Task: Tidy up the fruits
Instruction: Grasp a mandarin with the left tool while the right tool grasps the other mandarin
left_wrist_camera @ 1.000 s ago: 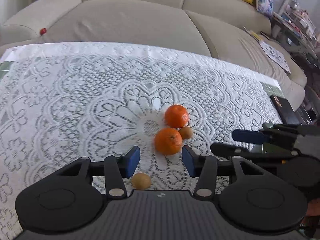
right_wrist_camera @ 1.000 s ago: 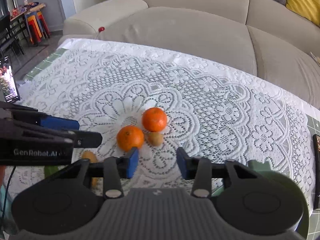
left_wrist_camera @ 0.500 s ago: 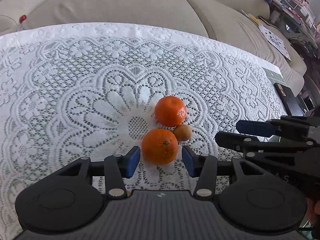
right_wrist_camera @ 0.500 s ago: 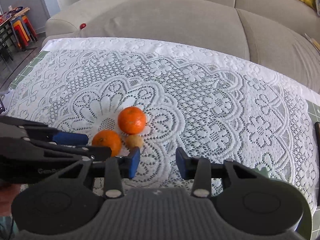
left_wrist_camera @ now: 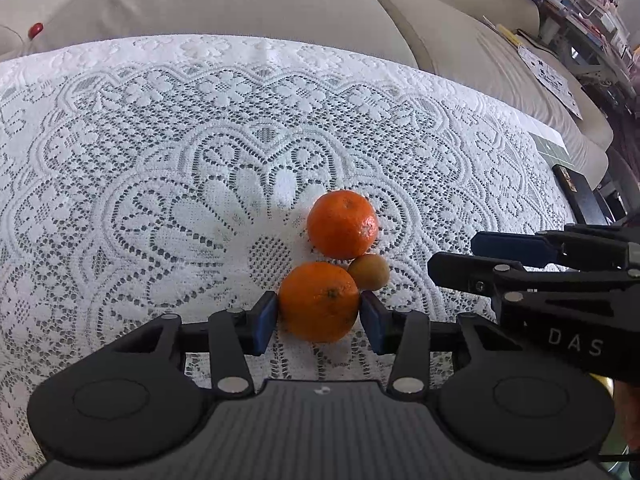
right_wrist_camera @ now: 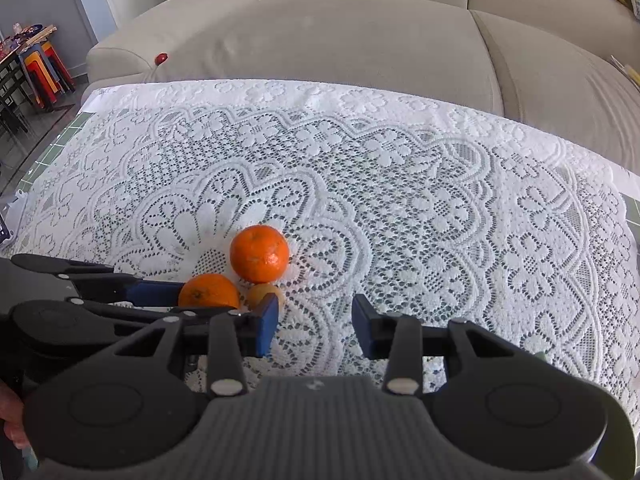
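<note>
Two oranges and a small brown fruit [left_wrist_camera: 369, 272] [right_wrist_camera: 260, 294] sit touching on the white lace tablecloth [left_wrist_camera: 160, 160]. The near orange [left_wrist_camera: 319, 302] [right_wrist_camera: 209, 290] lies between the blue pads of my left gripper [left_wrist_camera: 318, 320]. Its jaws are closing and both pads meet the orange's sides. The far orange [left_wrist_camera: 342, 224] [right_wrist_camera: 259, 254] rests free just behind. My right gripper [right_wrist_camera: 314, 326] [left_wrist_camera: 452, 256] hovers open to the right of the fruits with only lace between its fingers; its left pad [right_wrist_camera: 266, 322] partly covers the brown fruit.
A beige sofa [left_wrist_camera: 240, 4] runs along the table's far edge, with a small red thing [left_wrist_camera: 36, 29] [right_wrist_camera: 161, 58] on it. A dark flat object [left_wrist_camera: 576, 192] lies at the table's right edge. Stacked stools [right_wrist_camera: 44, 68] stand far left.
My left gripper came down and forward onto the near orange and its jaws narrowed around it. A small fruit near its left finger slipped out of view. The right gripper shifted slightly toward the fruits.
</note>
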Tool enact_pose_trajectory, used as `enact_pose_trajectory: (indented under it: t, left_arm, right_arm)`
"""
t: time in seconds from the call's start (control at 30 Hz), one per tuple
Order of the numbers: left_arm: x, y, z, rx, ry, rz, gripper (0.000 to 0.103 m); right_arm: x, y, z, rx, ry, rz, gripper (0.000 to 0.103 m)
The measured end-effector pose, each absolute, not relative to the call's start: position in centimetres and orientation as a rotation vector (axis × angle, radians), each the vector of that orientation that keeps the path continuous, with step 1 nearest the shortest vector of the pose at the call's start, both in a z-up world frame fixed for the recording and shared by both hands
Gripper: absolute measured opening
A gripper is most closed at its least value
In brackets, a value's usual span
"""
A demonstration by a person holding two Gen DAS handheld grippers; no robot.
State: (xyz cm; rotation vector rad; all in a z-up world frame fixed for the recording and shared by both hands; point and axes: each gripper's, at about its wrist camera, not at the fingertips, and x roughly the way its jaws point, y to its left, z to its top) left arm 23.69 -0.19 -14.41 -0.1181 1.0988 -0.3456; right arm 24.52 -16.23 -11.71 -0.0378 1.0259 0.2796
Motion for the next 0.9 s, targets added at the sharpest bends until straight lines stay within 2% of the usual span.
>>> enact_pose_trajectory:
  t: [0.17,0.47,0.77,0.9]
  left_arm:
    - [23.7,0.7,-13.5,-0.089,1.079,-0.311,0.050]
    - [24.3,3.9,-12.3,-0.075,1.076,-0.171,0.050]
    - [23.2,6.1,-11.9,-0.103,1.094,-0.118,0.050]
    - [22.6,6.4,-11.3,-0.097,1.082,-0.118,0.050]
  right_arm:
    - [25.1,-15.5,-11.8,-0.019,1.028,0.302,0.039]
    - [26.9,-12.7,-12.5,-0.035,1.018,0.355,0.050]
    - [28.9,-11.2,-14.1,-0.082,1.035,0.339,0.049]
    - [28.8,-11.0,-14.5,-0.073,1.046,0.346,0.040]
